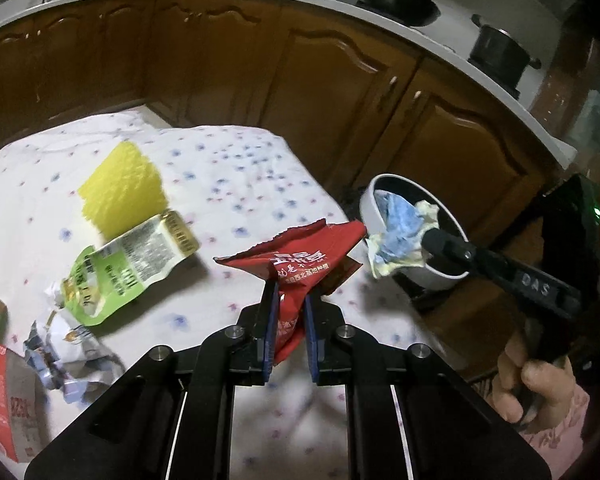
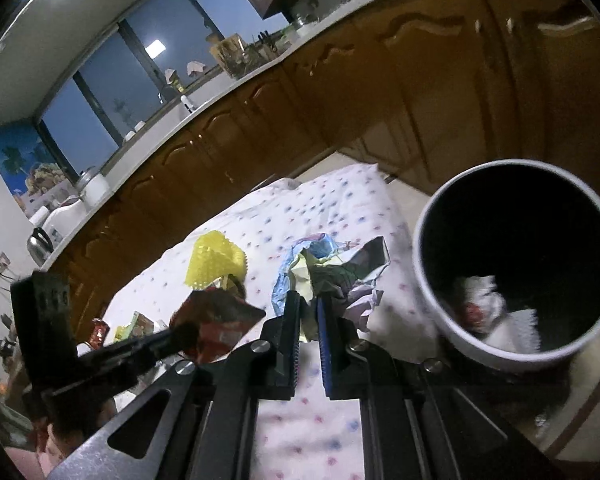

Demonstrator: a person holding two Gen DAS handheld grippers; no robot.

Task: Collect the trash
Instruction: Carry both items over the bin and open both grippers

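- Left gripper: black angular frame, two flat fingers lined with blue ribbed pads; four round silver screw heads across the linkage.
- Right gripper: same black build, blue-padded fingers, silver screws at the pivots, slotted cut-outs in the side arms.
- Seen from the left wrist view, the right unit carries raised lettering "DAS" on its arm and a small green light on its housing.
- Sleeve: pink, patterned, at the person's right hand.
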